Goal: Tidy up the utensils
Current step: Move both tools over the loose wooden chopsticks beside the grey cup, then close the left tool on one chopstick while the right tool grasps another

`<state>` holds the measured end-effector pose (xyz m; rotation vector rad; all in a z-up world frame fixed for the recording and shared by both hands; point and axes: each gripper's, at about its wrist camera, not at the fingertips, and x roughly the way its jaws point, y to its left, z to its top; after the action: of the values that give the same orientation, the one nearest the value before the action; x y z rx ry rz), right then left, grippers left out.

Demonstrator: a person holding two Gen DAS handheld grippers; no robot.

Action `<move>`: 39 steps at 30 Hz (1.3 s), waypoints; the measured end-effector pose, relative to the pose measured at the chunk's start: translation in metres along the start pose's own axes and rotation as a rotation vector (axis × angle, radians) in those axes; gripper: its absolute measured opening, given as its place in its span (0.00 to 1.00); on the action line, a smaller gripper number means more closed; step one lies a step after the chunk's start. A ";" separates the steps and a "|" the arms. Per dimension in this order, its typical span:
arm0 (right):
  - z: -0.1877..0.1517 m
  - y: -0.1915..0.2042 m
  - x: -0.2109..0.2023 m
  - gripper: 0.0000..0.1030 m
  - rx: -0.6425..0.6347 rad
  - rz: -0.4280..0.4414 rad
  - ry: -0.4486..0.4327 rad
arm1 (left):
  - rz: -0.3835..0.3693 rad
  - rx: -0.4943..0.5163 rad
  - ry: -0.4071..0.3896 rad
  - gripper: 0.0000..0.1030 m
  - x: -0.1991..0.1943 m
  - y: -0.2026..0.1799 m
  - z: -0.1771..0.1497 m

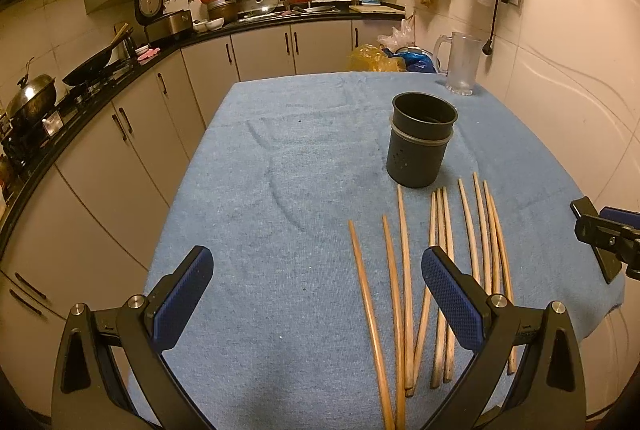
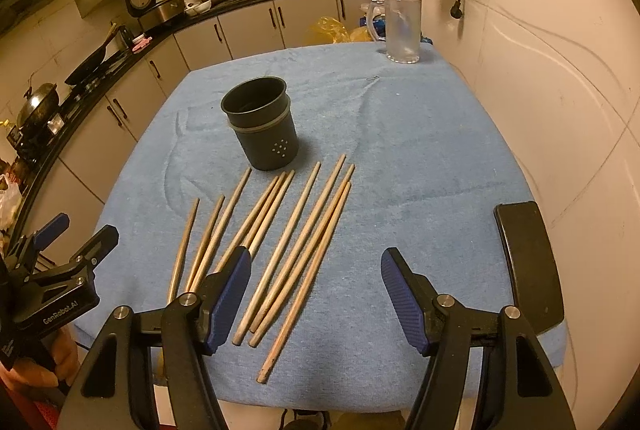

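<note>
Both the left gripper (image 1: 316,276) and right gripper (image 2: 316,280) hang released above the chopsticks (image 2: 296,242), grasping nothing. Recommended: pinch one stick mid-length, then stand it in the dark holder (image 2: 262,126) on the table (image 2: 420,158).

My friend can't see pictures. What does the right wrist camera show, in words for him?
About ten wooden chopsticks lie loose on a blue cloth-covered table, just in front of a dark round utensil holder that stands upright. The open right gripper hovers above their near ends, holding nothing. A clear glass mug stands at the far edge.
</note>
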<state>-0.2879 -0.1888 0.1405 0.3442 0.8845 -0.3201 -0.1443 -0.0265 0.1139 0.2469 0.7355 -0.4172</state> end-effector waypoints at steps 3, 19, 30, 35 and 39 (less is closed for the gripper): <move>0.000 -0.001 0.001 0.70 0.002 0.001 0.002 | -0.001 0.006 0.001 1.00 0.001 -0.001 0.000; 0.004 -0.009 0.008 0.69 0.011 0.004 0.020 | -0.003 0.014 0.018 1.00 0.009 -0.009 0.002; 0.010 -0.021 0.025 0.67 0.035 0.008 0.066 | -0.002 -0.093 0.132 1.00 0.041 0.010 -0.001; 0.014 -0.027 0.038 0.64 0.042 0.021 0.100 | -0.033 -0.164 0.238 1.00 0.065 0.026 -0.007; 0.020 -0.036 0.054 0.55 0.080 0.045 0.158 | -0.075 -0.193 0.301 0.98 0.082 0.029 -0.009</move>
<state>-0.2568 -0.2369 0.1035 0.4672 1.0188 -0.2900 -0.0820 -0.0202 0.0523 0.1012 1.0768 -0.3806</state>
